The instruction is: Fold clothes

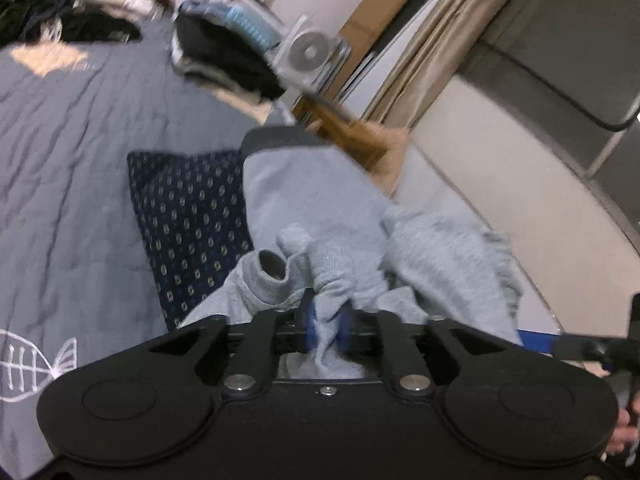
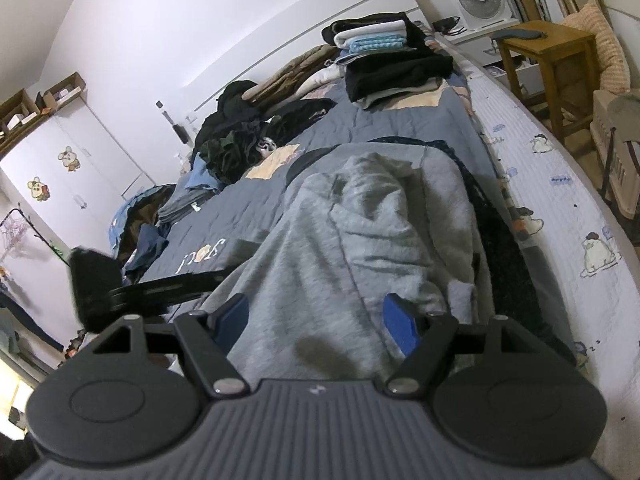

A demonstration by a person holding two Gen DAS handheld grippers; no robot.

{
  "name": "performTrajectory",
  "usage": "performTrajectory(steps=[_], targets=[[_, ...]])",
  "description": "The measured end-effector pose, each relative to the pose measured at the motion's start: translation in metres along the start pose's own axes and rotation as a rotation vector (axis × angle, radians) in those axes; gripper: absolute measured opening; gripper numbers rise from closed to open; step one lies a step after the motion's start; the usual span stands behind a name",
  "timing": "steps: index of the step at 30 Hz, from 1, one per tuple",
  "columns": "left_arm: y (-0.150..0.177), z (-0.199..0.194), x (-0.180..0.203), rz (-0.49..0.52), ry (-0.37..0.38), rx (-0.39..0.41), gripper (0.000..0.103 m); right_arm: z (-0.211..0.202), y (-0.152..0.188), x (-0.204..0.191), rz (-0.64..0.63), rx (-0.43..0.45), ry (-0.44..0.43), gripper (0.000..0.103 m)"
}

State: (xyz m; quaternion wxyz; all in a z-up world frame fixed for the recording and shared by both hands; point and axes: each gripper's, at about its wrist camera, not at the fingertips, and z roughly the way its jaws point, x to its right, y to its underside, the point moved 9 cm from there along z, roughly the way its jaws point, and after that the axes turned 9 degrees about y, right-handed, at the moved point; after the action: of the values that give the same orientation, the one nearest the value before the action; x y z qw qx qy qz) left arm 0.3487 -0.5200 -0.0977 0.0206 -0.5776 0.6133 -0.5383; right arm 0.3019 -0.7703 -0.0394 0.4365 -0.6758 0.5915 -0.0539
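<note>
On the bed's blue-grey quilt [image 2: 380, 120], the grey sweatshirt [image 2: 360, 240] lies rumpled over a dark patterned garment [image 1: 188, 216]. The left gripper [image 1: 327, 326] is pinched tight on a bunched fold of it. The right gripper [image 2: 316, 320] hangs wide open over the sweatshirt, gripping nothing.

Grey sweatshirt [image 2: 360, 240] soft fleecy knit; quilt [image 2: 392, 120] matt stitched cloth; stool [image 2: 548, 46] smooth wood.

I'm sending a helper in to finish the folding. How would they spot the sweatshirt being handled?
On the grey-blue quilt, at the near edge, lies a navy patterned cloth. The light grey sweatshirt is heaped on it, unlike the neatly folded stack further back.
</note>
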Motion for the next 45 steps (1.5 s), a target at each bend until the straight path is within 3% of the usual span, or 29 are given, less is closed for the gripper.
performTrajectory(steps=[2,4,9,15,17,19,21,24,27,31,34,36,38,39,45], targets=[[0.001,0.008,-0.004,-0.006,-0.008,-0.009,0.022,0.0,0.001,-0.001,-0.005,-0.002,0.001,0.073],[-0.001,0.004,-0.003,-0.003,-0.001,0.005,0.01,-0.002,0.002,-0.001,-0.007,-0.003,0.002,0.073],[-0.021,-0.03,0.015,0.045,0.056,0.095,0.009,-0.004,0.002,0.0,-0.004,0.005,-0.004,0.073],[-0.067,-0.062,0.071,0.223,0.189,0.176,0.008,-0.005,0.001,0.001,0.016,0.026,-0.028,0.073],[-0.08,-0.067,0.079,0.238,0.219,0.202,0.008,-0.006,0.0,0.002,0.025,0.036,-0.031,0.073],[-0.088,-0.065,0.064,0.209,0.197,0.203,0.008,-0.006,0.0,0.005,0.032,0.039,-0.031,0.073],[-0.082,-0.055,0.03,0.115,0.143,0.171,0.008,-0.005,0.001,0.007,0.037,0.039,-0.03,0.073],[-0.057,-0.041,-0.026,-0.002,0.047,0.126,0.009,0.005,0.004,0.013,0.04,0.033,-0.013,0.073],[-0.037,-0.04,-0.06,-0.138,0.049,0.137,0.01,0.014,0.006,0.015,0.034,0.025,-0.008,0.073],[-0.03,-0.033,-0.067,-0.152,0.046,0.115,0.035,0.01,0.006,0.011,0.024,0.026,-0.01,0.074],[-0.025,-0.025,-0.07,-0.167,0.065,0.084,0.043,0.008,0.005,0.01,0.02,0.023,-0.006,0.074],[-0.024,-0.02,-0.07,-0.176,0.078,0.086,0.041,0.009,0.006,0.01,0.018,0.022,-0.002,0.074],[-0.025,-0.016,-0.067,-0.162,0.082,0.082,0.016,0.009,0.007,0.009,0.011,0.021,0.003,0.074],[-0.026,-0.018,-0.063,-0.141,0.084,0.086,0.01,0.008,0.007,0.008,0.008,0.021,0.004,0.074],[-0.054,-0.051,-0.017,-0.04,0.158,0.174,0.007,0.0,0.004,0.006,0.019,0.032,-0.023,0.074]])
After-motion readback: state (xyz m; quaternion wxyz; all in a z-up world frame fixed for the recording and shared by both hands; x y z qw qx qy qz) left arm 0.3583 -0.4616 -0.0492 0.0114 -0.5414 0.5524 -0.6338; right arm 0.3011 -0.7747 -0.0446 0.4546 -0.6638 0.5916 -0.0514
